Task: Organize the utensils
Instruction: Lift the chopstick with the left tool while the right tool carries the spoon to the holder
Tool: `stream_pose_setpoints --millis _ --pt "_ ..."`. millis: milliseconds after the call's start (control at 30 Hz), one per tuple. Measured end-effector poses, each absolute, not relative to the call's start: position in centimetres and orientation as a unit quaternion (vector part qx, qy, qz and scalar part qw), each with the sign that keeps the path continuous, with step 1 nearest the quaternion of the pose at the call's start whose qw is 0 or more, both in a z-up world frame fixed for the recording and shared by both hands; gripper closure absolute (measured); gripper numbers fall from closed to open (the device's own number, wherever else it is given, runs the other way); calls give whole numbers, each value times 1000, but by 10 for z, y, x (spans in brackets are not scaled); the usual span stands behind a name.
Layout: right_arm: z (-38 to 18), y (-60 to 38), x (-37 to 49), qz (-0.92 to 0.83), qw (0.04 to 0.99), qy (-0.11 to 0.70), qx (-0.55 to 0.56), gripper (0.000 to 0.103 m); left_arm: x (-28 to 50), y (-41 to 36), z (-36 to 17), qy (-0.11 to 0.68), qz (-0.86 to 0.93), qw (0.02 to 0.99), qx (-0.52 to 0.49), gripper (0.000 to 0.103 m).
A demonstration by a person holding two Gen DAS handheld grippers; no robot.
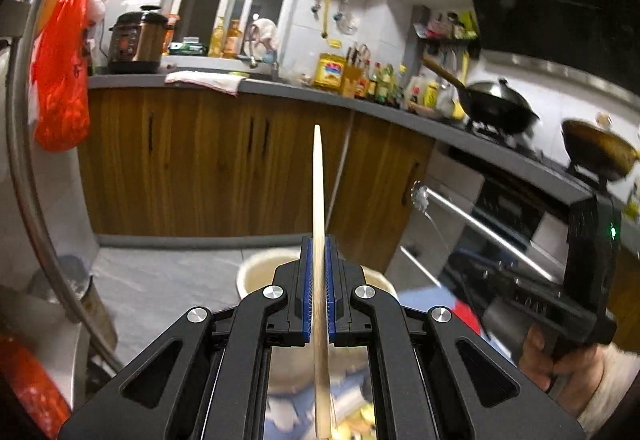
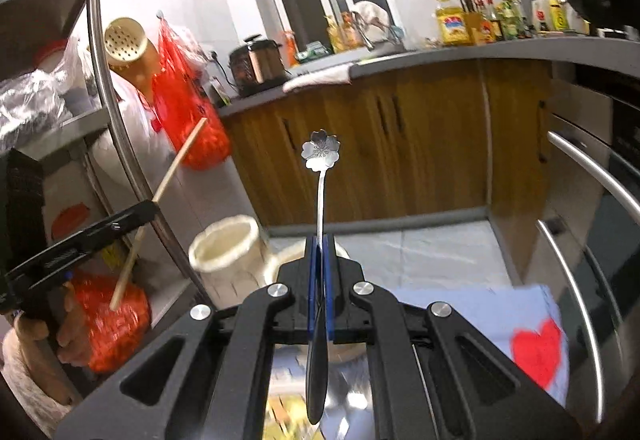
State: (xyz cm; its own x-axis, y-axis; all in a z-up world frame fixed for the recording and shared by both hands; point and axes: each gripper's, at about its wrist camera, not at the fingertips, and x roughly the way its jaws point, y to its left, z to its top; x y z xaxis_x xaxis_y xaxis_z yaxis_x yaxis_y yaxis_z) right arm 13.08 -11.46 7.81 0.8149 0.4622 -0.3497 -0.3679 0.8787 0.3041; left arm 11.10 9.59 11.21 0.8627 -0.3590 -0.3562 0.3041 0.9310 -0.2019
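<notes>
My left gripper (image 1: 319, 248) is shut on a wooden chopstick (image 1: 318, 191) that stands upright between the blue pads, its tip pointing up. From the right wrist view the left gripper (image 2: 144, 211) shows at the left, with the chopstick (image 2: 176, 163) slanting through it. My right gripper (image 2: 319, 244) is shut on a metal spoon (image 2: 320, 179) with a flower-shaped handle end pointing up and its bowl hanging below the jaws. The right gripper (image 1: 424, 195) also shows at the right of the left wrist view. A cream utensil holder (image 2: 226, 252) stands below left of the spoon.
A cream bowl (image 1: 260, 272) sits under the grippers on a light blue cloth with a red heart (image 2: 536, 352). A metal shelf rack (image 2: 100, 79) with red bags (image 2: 188, 119) stands at the left. Wooden cabinets (image 1: 200, 159), a countertop and oven handles (image 2: 592, 167) lie ahead and right.
</notes>
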Motion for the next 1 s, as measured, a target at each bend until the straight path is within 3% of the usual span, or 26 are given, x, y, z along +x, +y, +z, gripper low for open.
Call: stream_pose_setpoints --millis 367,1000 --pt "67 -93 204 234 939 170 187 99 179 105 103 168 -188 959 -127 97" --pt "28 -75 215 218 949 173 150 99 194 99 55 166 -168 968 -87 97"
